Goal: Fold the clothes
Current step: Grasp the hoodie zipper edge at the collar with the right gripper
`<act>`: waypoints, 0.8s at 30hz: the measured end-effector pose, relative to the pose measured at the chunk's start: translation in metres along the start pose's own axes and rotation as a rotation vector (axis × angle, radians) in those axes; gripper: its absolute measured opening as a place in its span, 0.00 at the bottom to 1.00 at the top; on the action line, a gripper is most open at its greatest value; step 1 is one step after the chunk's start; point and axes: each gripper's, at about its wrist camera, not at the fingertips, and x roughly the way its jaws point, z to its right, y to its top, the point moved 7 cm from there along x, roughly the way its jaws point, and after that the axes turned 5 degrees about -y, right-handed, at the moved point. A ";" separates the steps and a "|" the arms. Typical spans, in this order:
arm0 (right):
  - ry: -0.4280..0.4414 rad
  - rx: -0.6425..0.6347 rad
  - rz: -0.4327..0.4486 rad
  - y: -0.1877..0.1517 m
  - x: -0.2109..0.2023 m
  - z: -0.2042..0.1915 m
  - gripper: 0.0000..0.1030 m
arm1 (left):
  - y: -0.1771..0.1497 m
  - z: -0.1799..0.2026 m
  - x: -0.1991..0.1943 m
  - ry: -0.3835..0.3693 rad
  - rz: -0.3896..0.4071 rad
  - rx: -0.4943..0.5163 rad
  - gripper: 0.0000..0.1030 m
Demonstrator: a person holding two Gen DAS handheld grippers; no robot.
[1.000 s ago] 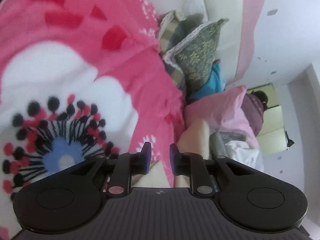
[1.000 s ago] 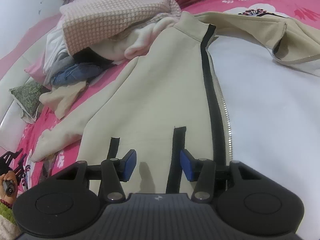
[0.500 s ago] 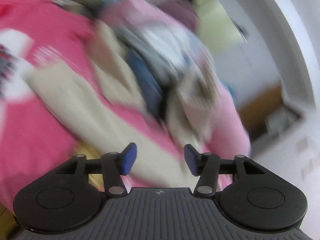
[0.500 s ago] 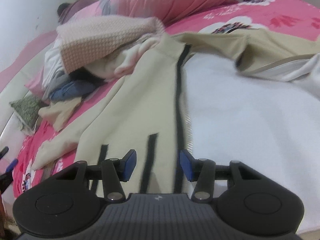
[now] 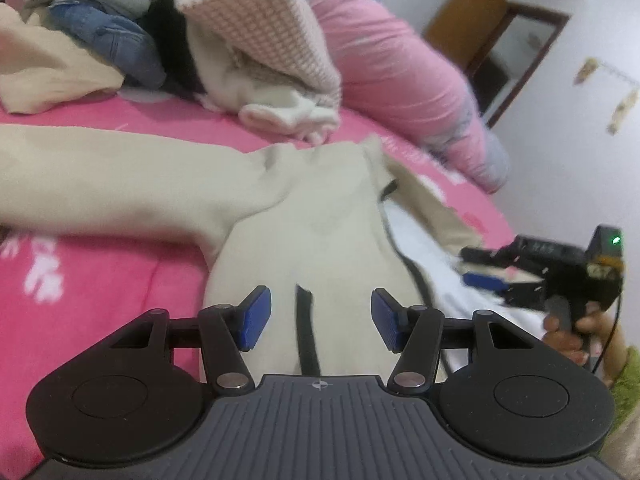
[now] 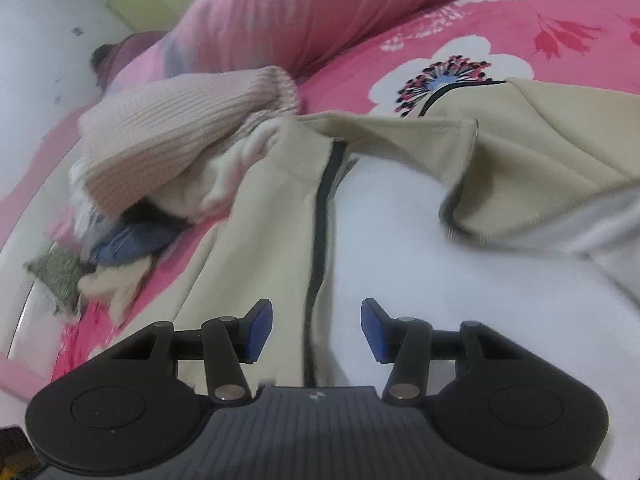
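Hovering apart-jawed and empty, both tools (left [image 5: 321, 317], right [image 6: 317, 330]) overlook unlabelled beige jacket [image 6: 260, 240].

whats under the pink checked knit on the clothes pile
Under the pink checked knit a white fleecy garment sticks out, with something black and blue denim beside it. How far they run beneath the knit is covered.
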 end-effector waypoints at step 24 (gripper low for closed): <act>-0.008 -0.049 0.054 0.082 0.155 -0.026 0.16 | 0.053 -0.050 0.103 0.081 0.076 0.014 0.54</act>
